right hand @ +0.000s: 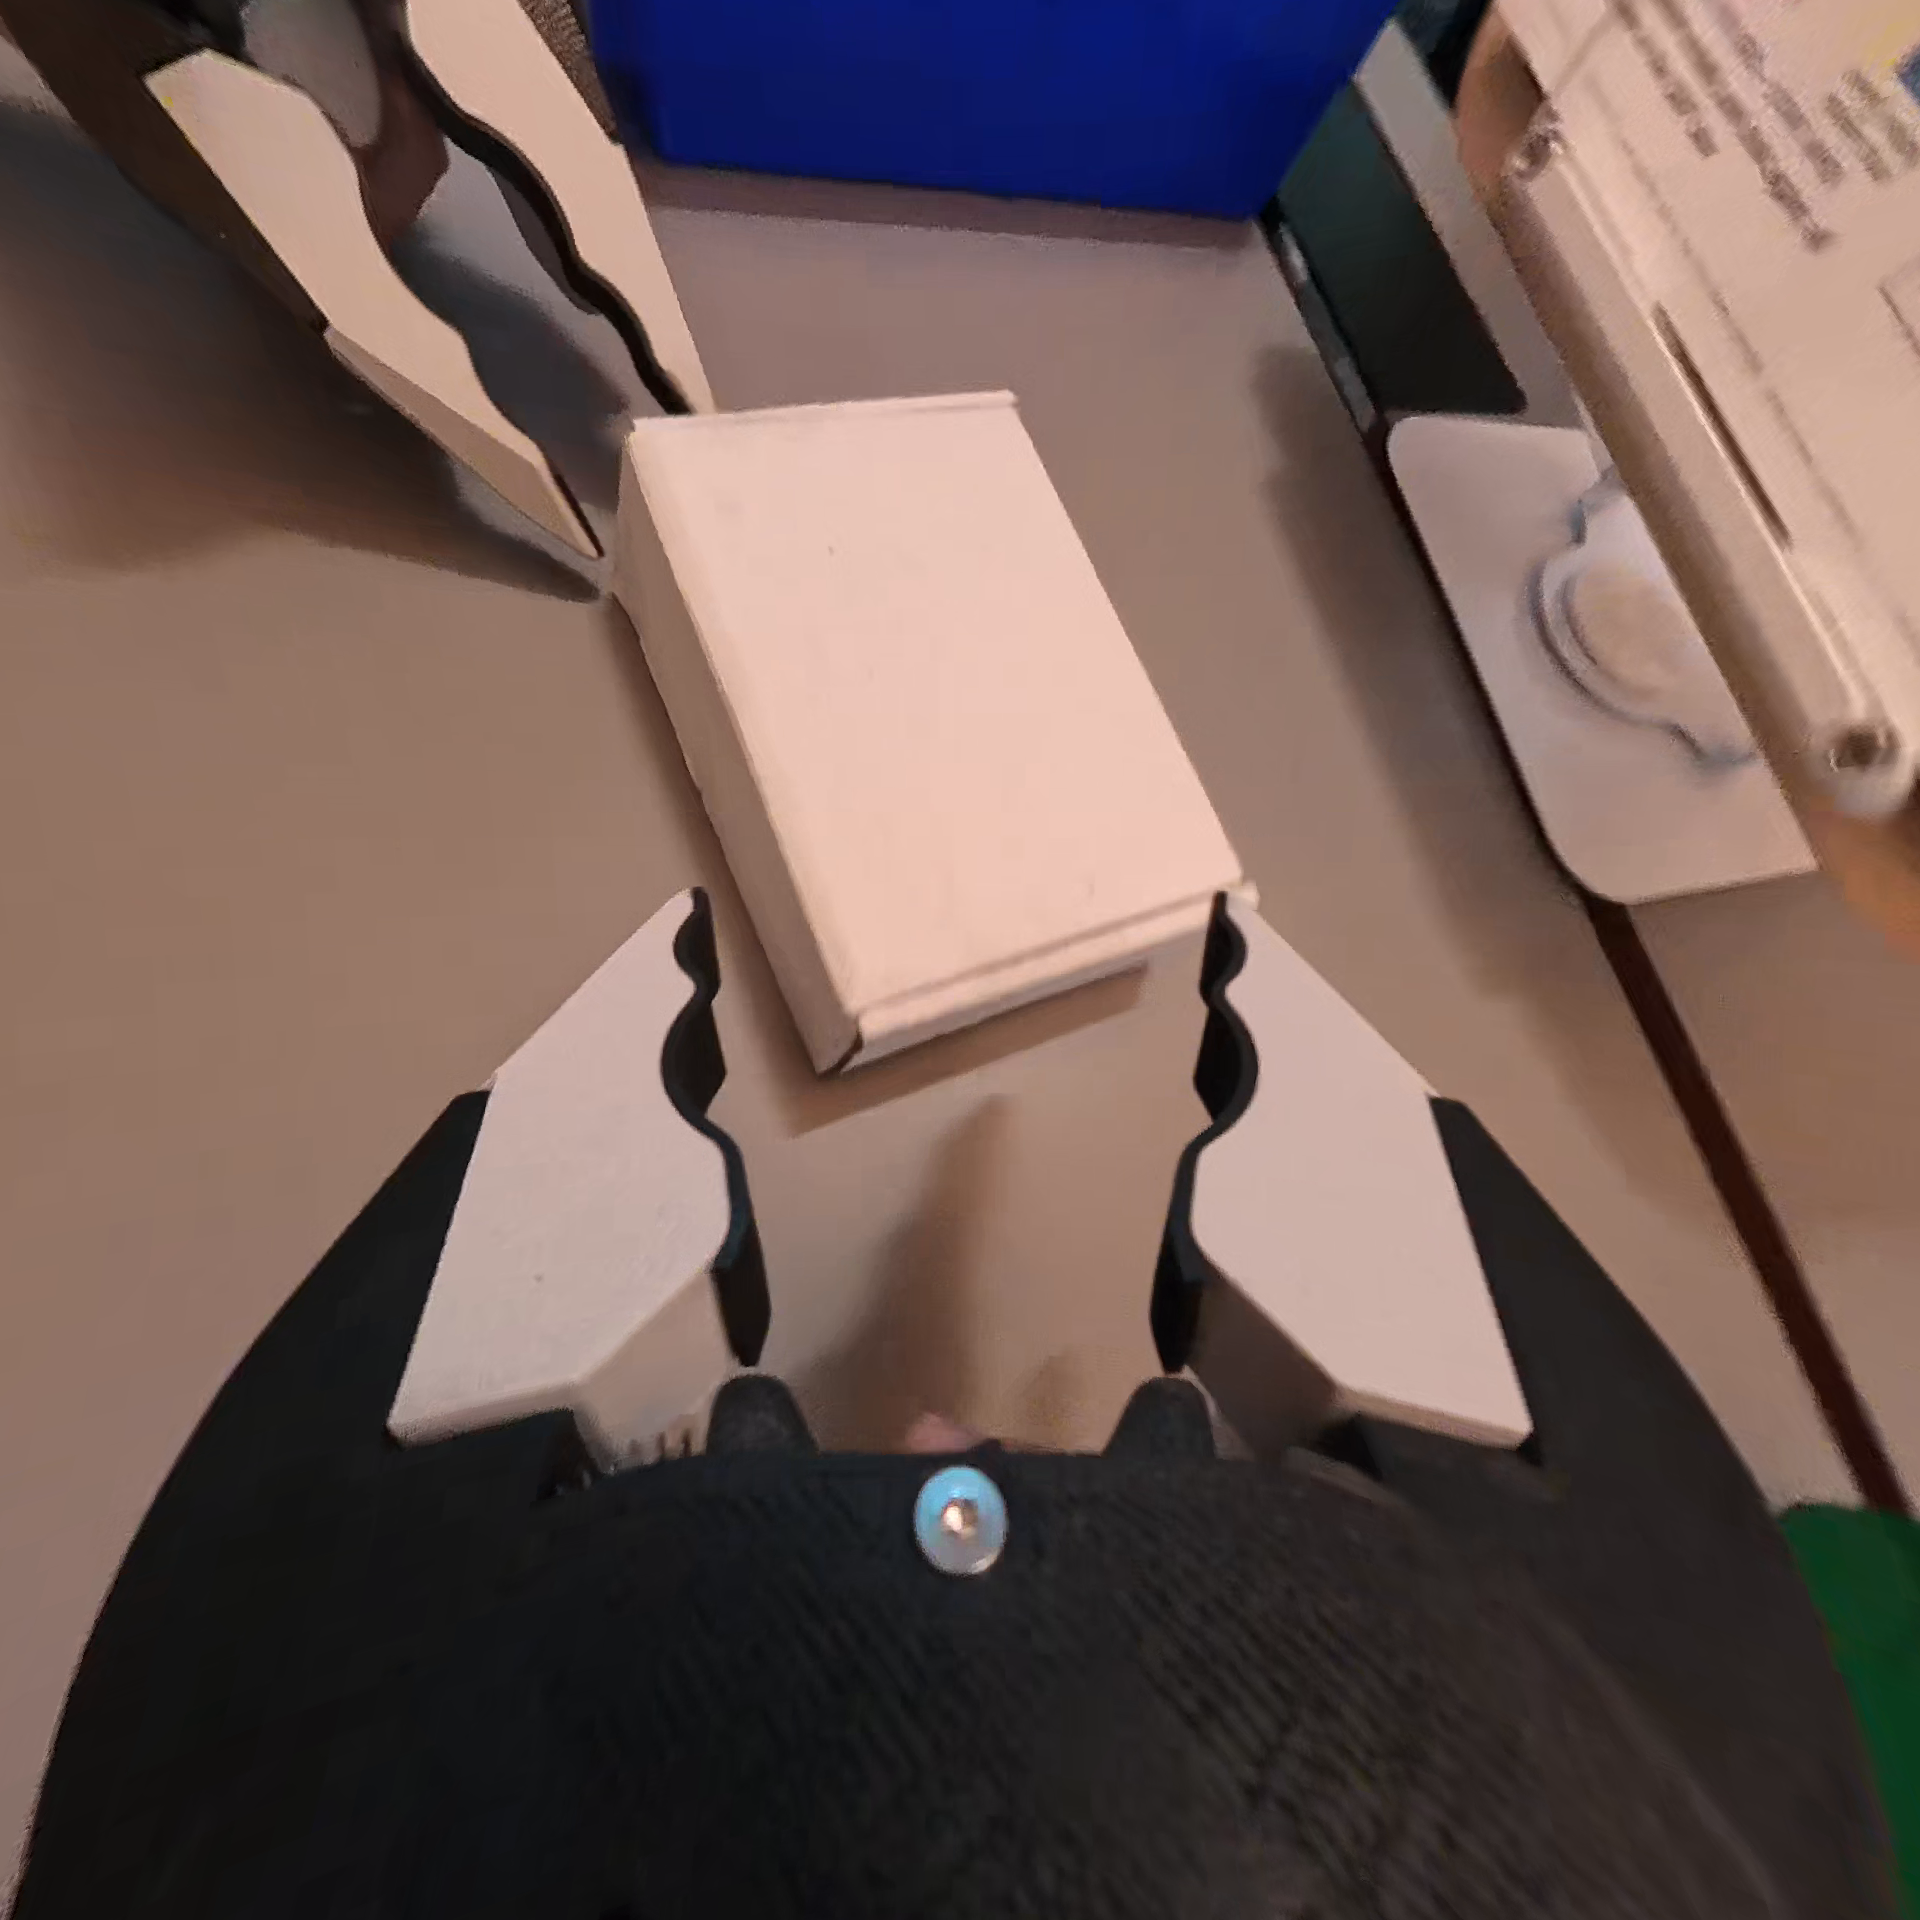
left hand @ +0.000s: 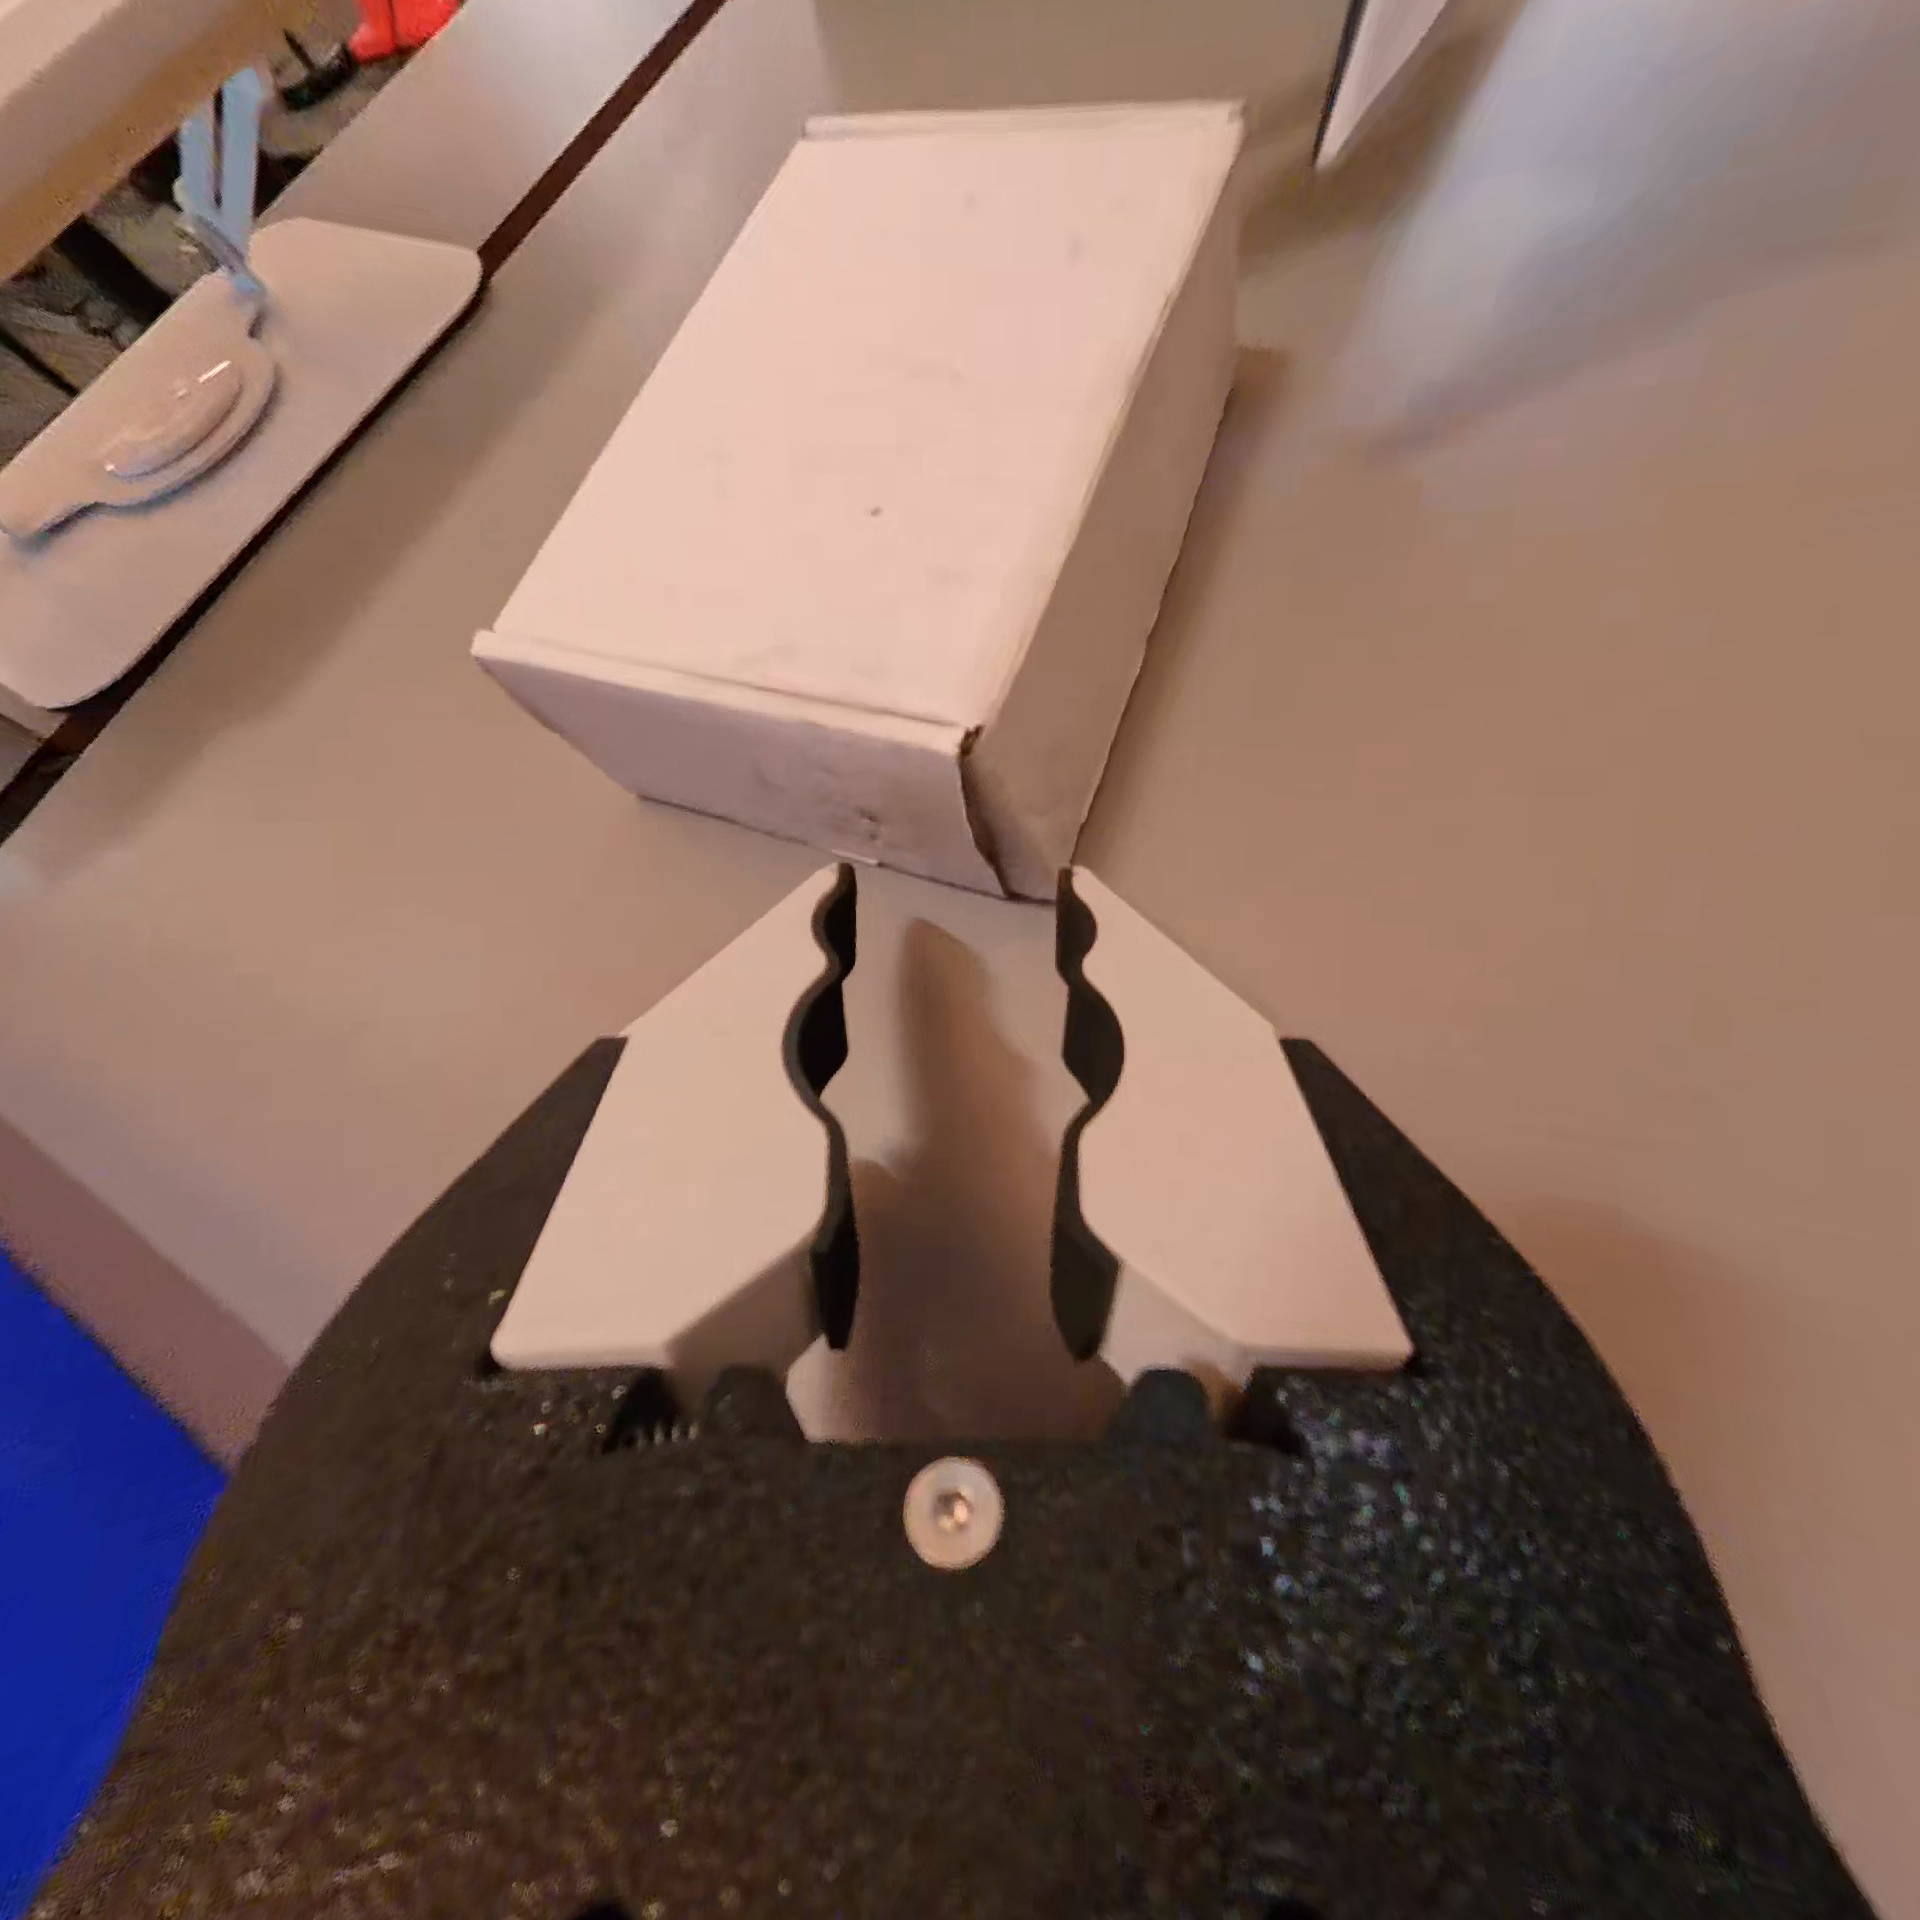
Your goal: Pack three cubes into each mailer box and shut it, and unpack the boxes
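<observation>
A white mailer box (left hand: 883, 468) lies on the beige table (left hand: 1507, 935) with its lid shut. My left gripper (left hand: 956, 878) is open and empty, its fingertips right at the box's near end wall. In the right wrist view the same box (right hand: 914, 707) lies ahead. My right gripper (right hand: 958, 902) is wide open and empty, with the box's near end reaching in between its fingertips. The left gripper also shows in that view (right hand: 623, 478), at the box's far left end. No cubes are in view.
A flat white stand base (left hand: 239, 416) with a rounded hinge sits left of the box, and shows at the right in the right wrist view (right hand: 1579, 675). A blue bin (right hand: 977, 94) stands beyond the box. A white panel with print (right hand: 1714, 312) hangs over the right side.
</observation>
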